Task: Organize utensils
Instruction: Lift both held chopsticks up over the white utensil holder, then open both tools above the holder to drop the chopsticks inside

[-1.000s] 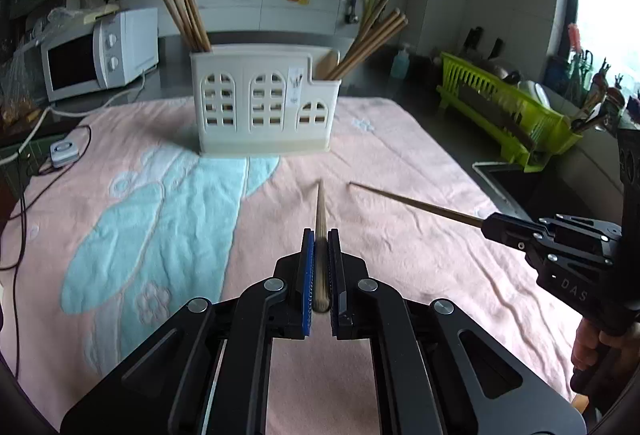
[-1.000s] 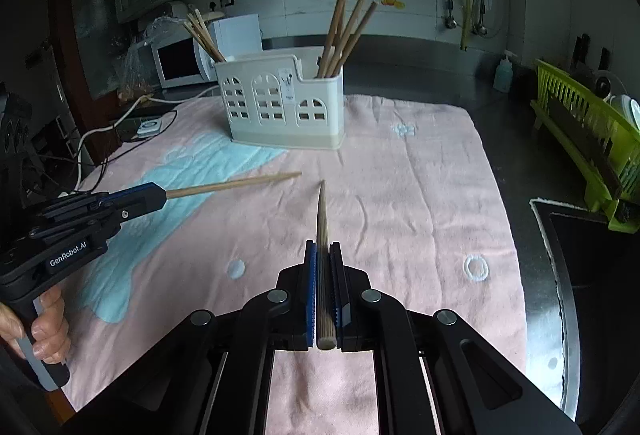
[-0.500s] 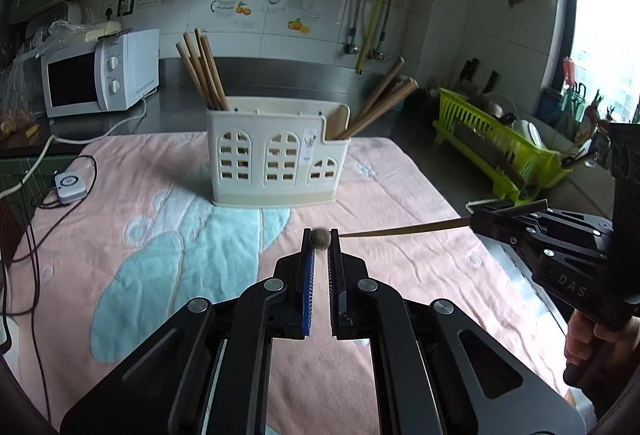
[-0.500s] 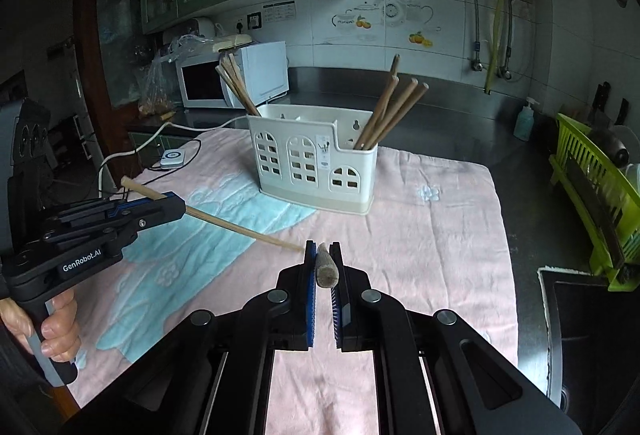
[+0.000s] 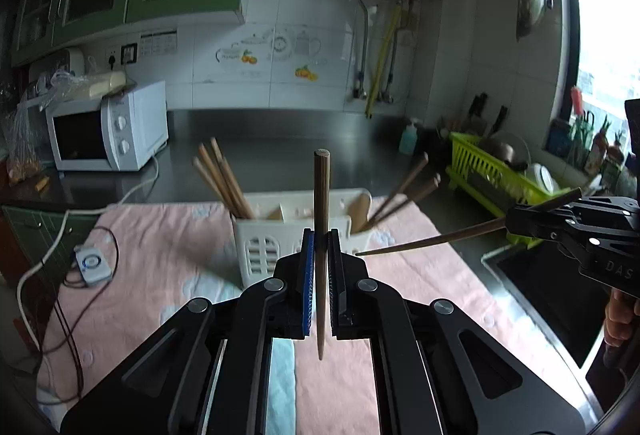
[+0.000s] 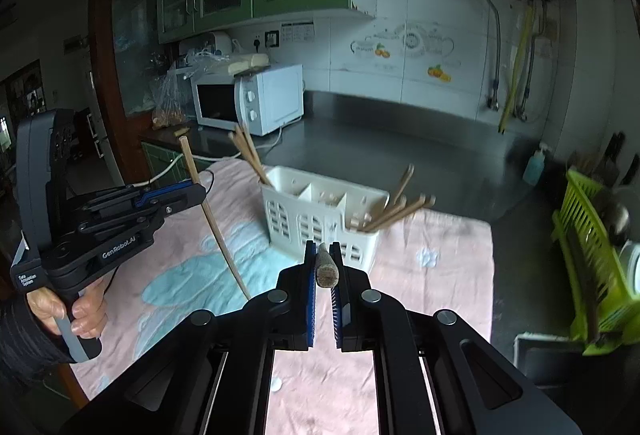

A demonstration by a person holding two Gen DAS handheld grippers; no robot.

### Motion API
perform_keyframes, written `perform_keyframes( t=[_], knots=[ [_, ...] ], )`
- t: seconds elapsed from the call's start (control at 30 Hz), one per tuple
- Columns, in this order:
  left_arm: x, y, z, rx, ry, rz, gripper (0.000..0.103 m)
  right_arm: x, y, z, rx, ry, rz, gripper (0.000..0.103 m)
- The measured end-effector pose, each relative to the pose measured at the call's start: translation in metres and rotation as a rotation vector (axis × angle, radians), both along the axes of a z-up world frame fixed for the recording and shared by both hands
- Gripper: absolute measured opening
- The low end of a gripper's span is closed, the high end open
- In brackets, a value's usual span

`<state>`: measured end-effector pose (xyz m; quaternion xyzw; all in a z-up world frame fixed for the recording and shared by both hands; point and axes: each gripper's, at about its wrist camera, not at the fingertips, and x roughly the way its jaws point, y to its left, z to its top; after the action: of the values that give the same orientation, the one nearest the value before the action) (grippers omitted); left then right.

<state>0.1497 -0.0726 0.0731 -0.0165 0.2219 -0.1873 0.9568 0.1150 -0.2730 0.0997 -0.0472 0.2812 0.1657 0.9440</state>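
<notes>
My left gripper [image 5: 320,239] is shut on a wooden chopstick [image 5: 321,195] that stands upright, thick end up, thin tip down. It also shows in the right wrist view [image 6: 208,211], held by the left gripper [image 6: 200,193]. My right gripper [image 6: 323,255] is shut on another chopstick [image 6: 326,269], its thick end toward the camera; in the left wrist view this chopstick [image 5: 432,239] points left from the right gripper [image 5: 516,215]. The white utensil holder [image 5: 260,247] [image 6: 320,211] stands ahead on the pink cloth with several chopsticks in its end compartments.
A white microwave [image 5: 108,131] stands at the back left. A green dish rack [image 5: 492,171] and a sink [image 5: 532,275] are at the right. A small white switch with cables [image 5: 93,262] lies on the cloth's left side. The pink cloth [image 6: 440,255] covers the counter.
Both grippers rose and tilted up. The left chopstick swung from pointing forward to upright, thin tip down. The right chopstick turned its thick end toward the camera. The holder is nearer.
</notes>
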Motion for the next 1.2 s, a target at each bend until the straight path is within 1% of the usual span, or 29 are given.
perform_keyframes(
  t=[0.1, 0.23, 0.4, 0.5, 0.67, 0.83, 1.0, 1.07, 1.1, 1.2],
  knots=[
    [0.013, 0.002, 0.019, -0.015, -0.031, 0.016, 0.005, 0.01, 0.0, 0.02, -0.02, -0.022, -0.003, 0.006],
    [0.032, 0.005, 0.047, -0.038, -0.094, 0.046, 0.005, 0.028, 0.002, 0.034, -0.045, -0.022, -0.023, 0.006],
    [0.05, 0.009, 0.081, -0.089, -0.178, 0.073, 0.005, 0.049, 0.006, 0.037, -0.076, -0.007, -0.035, 0.007],
    [0.059, 0.007, 0.092, -0.076, -0.225, 0.113, 0.005, 0.063, 0.006, 0.031, -0.086, 0.016, -0.041, 0.006],
    [0.083, 0.004, 0.09, -0.062, -0.236, 0.153, 0.005, 0.082, 0.006, 0.019, -0.092, 0.051, -0.04, 0.006],
    [0.104, 0.003, 0.073, -0.042, -0.195, 0.167, 0.005, 0.096, 0.012, 0.004, -0.099, 0.091, -0.033, 0.007],
    [0.117, 0.007, 0.055, -0.048, -0.139, 0.157, 0.005, 0.108, 0.012, -0.007, -0.078, 0.116, -0.036, 0.007],
    [0.12, 0.009, 0.052, -0.049, -0.125, 0.155, 0.005, 0.113, 0.012, -0.009, -0.063, 0.123, -0.038, 0.007],
    [0.12, 0.01, 0.051, -0.049, -0.12, 0.159, 0.008, 0.116, 0.012, -0.01, -0.051, 0.125, -0.037, 0.007],
    [0.119, 0.01, 0.051, -0.05, -0.118, 0.148, 0.009, 0.124, 0.012, -0.012, -0.044, 0.126, -0.047, 0.007]
  ],
)
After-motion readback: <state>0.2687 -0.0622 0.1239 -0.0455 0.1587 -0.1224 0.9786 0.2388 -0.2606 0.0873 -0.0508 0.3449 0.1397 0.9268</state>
